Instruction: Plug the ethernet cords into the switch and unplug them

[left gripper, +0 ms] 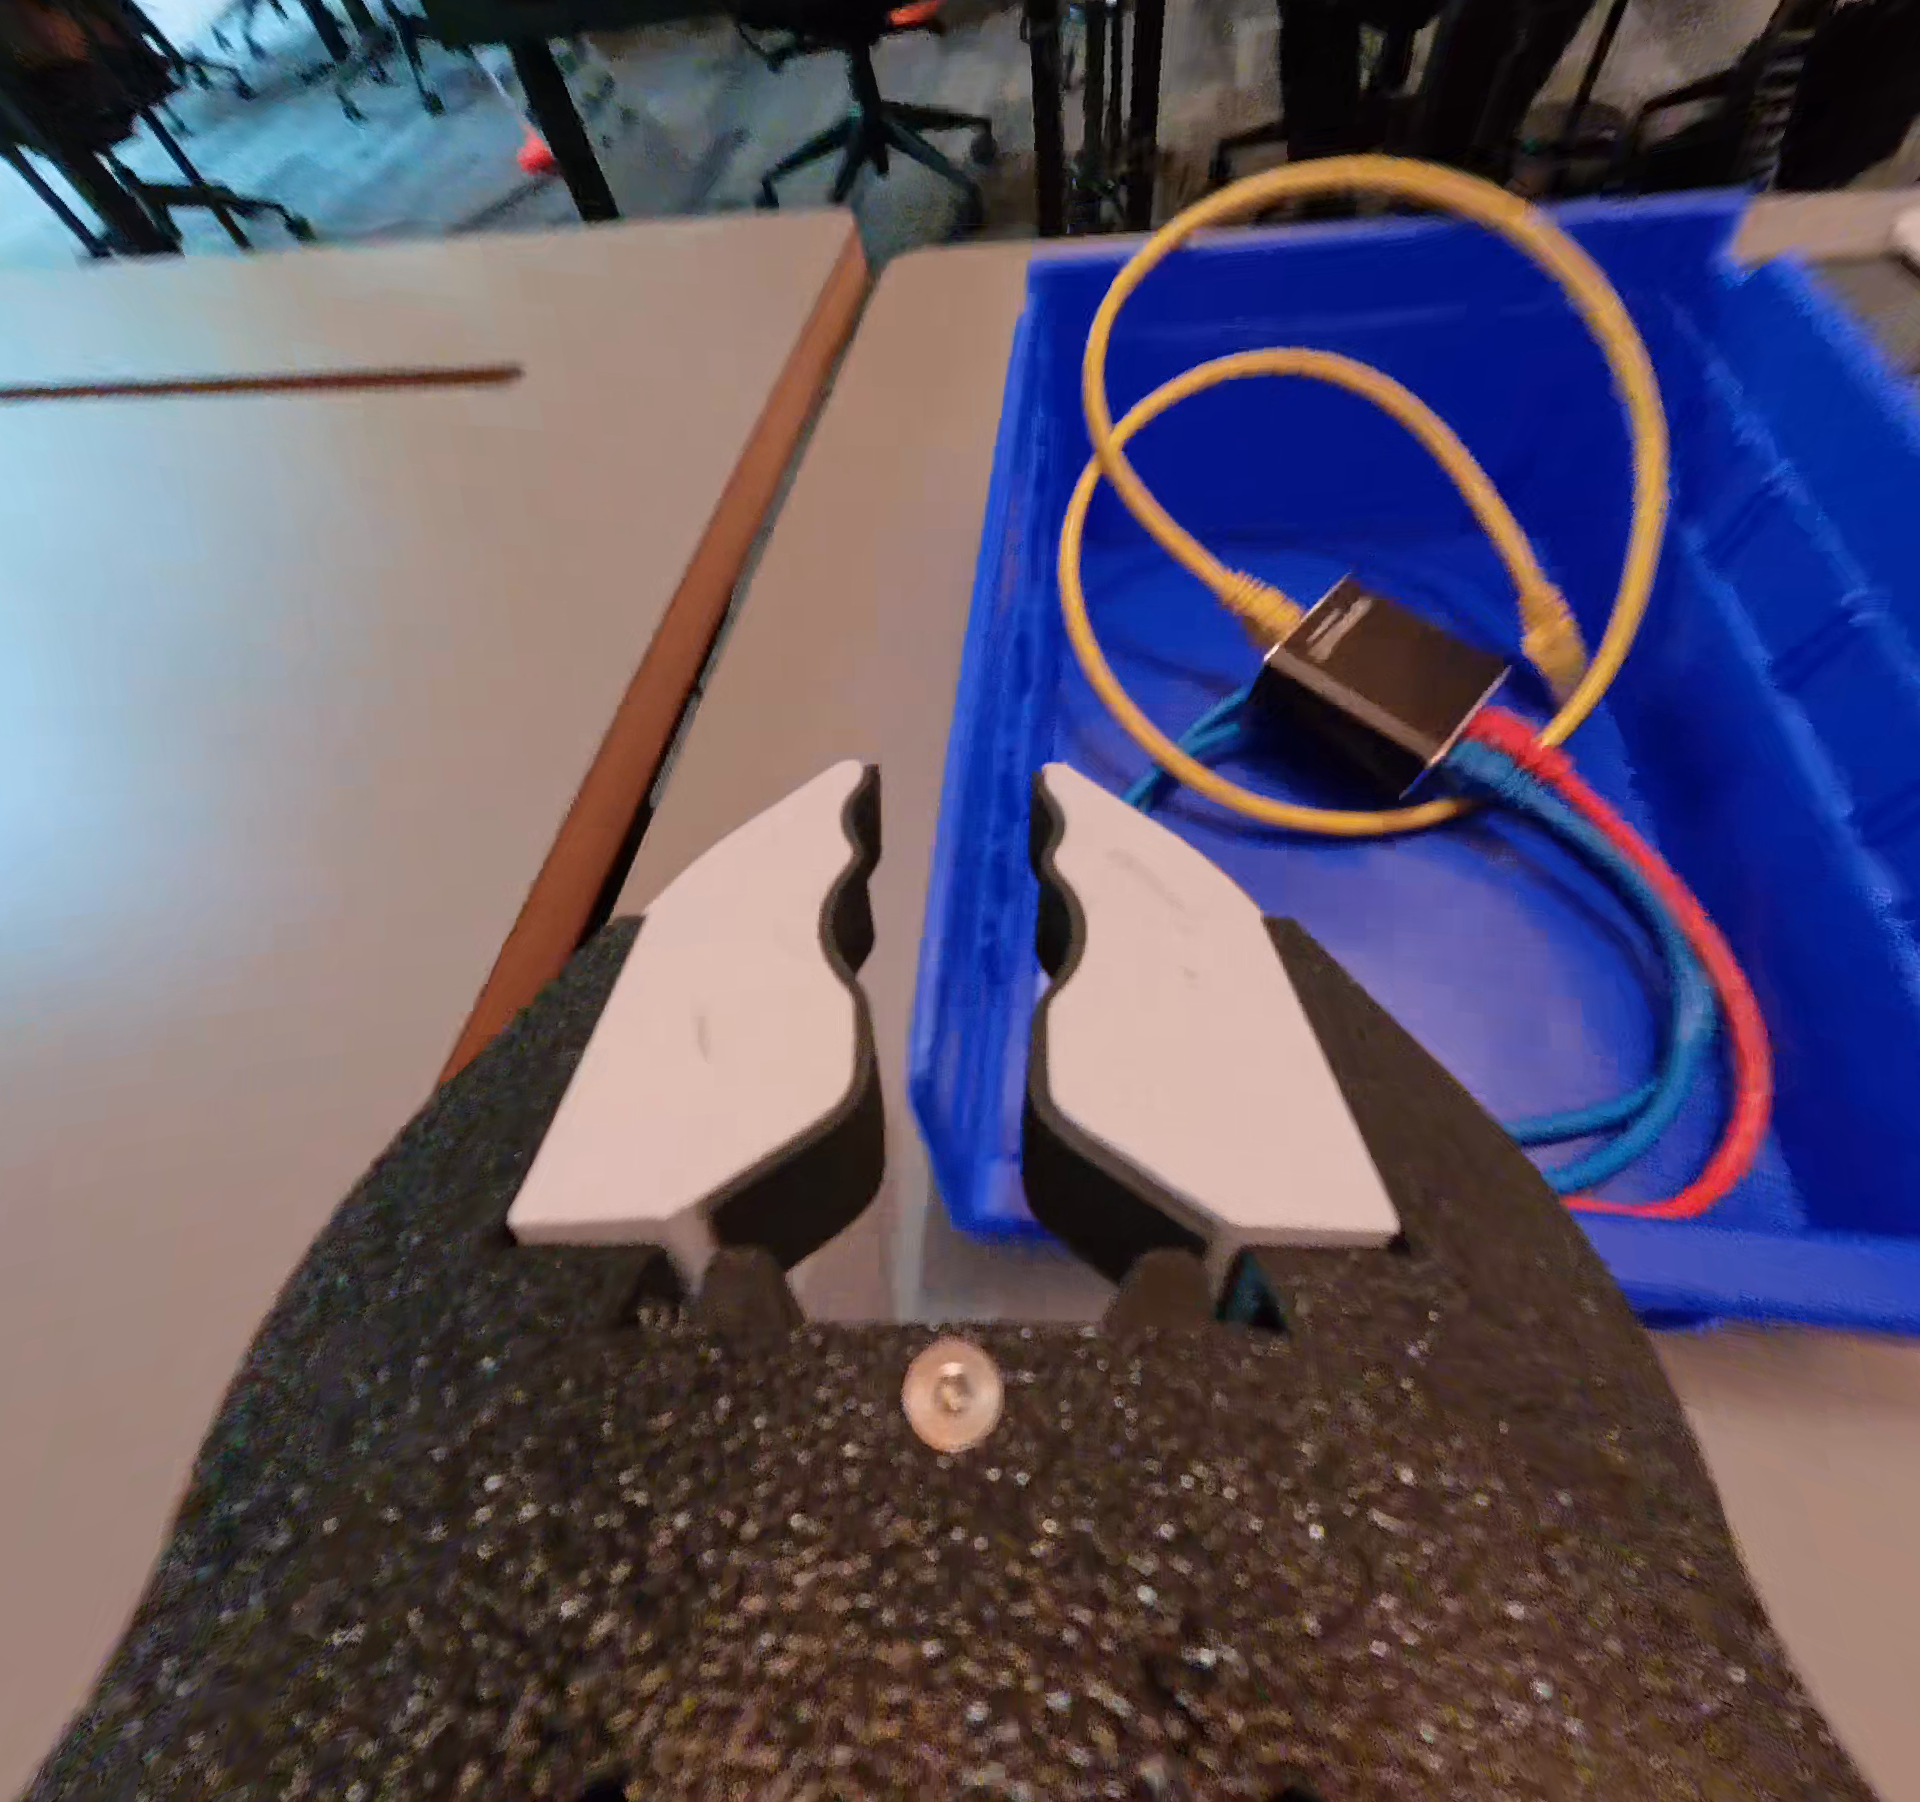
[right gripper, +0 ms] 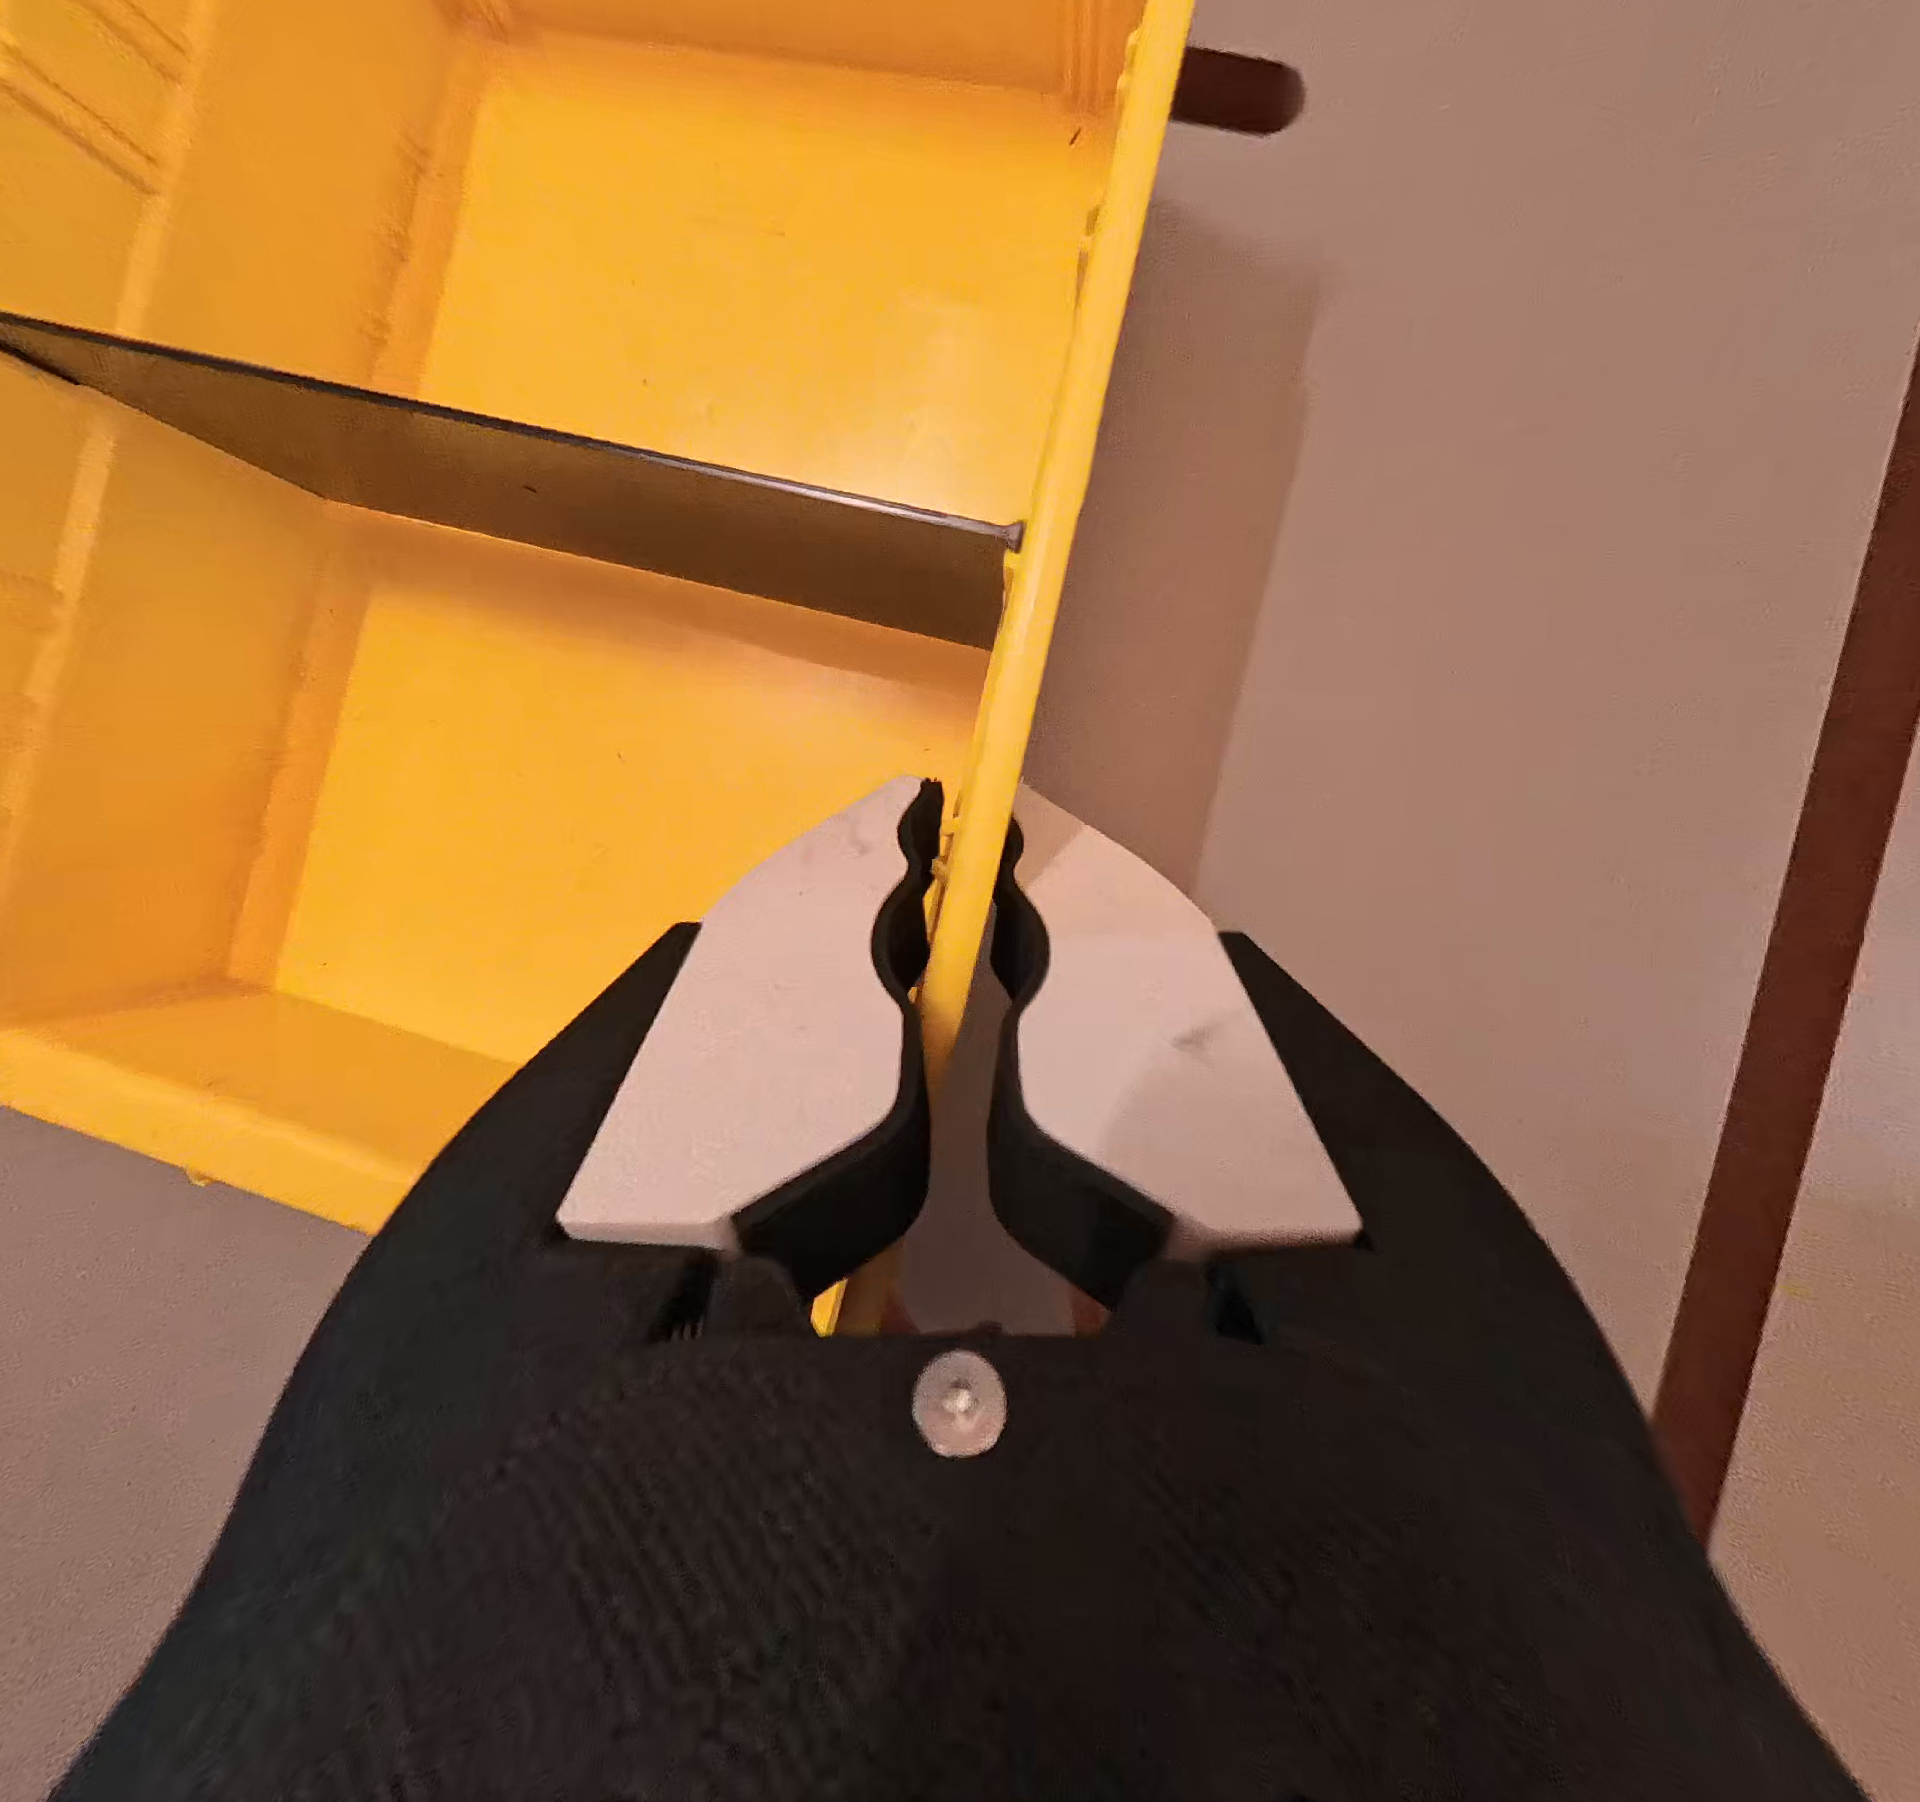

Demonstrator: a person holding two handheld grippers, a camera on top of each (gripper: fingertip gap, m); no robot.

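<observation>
A small black switch (left gripper: 1377, 687) lies inside a blue bin (left gripper: 1226, 1243) near the bench's (left gripper: 312, 713) far edge. Yellow (left gripper: 1382, 183), blue (left gripper: 1673, 983) and red (left gripper: 1745, 1035) cords appear plugged into it, so unplugging seems to remain. The left gripper (left gripper: 956, 786) hovers spread and empty over the bin's left rim, with open bench to its left. The right gripper (right gripper: 968, 802) pinches the right wall of an empty yellow bin (right gripper: 1101, 350), beside bare bench.
</observation>
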